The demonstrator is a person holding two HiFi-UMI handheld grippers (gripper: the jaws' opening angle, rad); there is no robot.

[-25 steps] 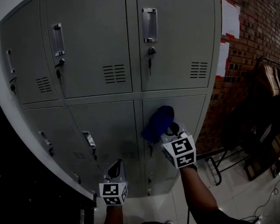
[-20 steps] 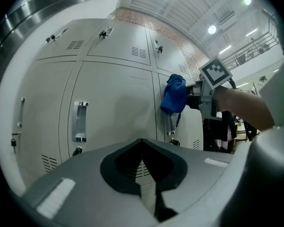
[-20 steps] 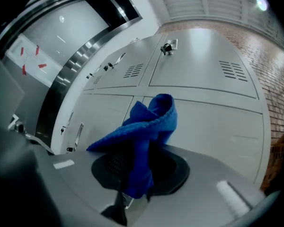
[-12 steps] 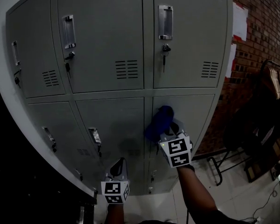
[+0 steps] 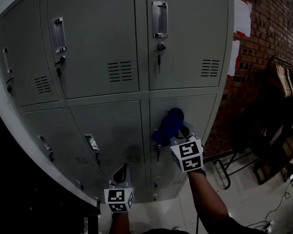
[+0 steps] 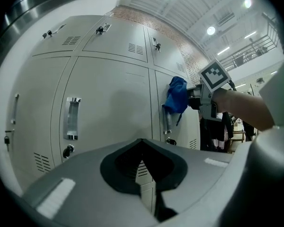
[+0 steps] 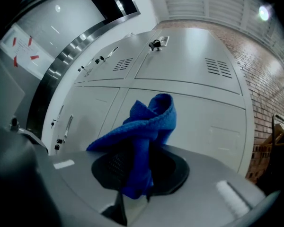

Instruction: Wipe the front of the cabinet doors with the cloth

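The grey locker cabinet [image 5: 102, 38] fills the head view, with several doors in two rows. My right gripper [image 5: 178, 133] is shut on a blue cloth [image 5: 168, 123], whose bunched end lies against the upper left of the bottom right door [image 5: 202, 118], just above that door's handle. In the right gripper view the cloth [image 7: 146, 122] stands up from between the jaws of the right gripper [image 7: 137, 178]. My left gripper [image 5: 121, 173] hangs lower, in front of the bottom middle door, shut on nothing. In the left gripper view the left gripper [image 6: 144, 174] points at the doors, with the cloth [image 6: 176, 94] off to the right.
A brick wall [image 5: 268, 28] with white papers [image 5: 241, 16] stands right of the cabinet. Beside it is a rack with hangers [image 5: 283, 82] and a metal frame [image 5: 229, 172] on the tiled floor. Keys hang in the upper locks [image 5: 159, 57]. A dark edge borders the cabinet's left.
The head view has swung a little left and right. The right gripper and the cloth stay on the same patch of the bottom right door. The left gripper has hardly moved.
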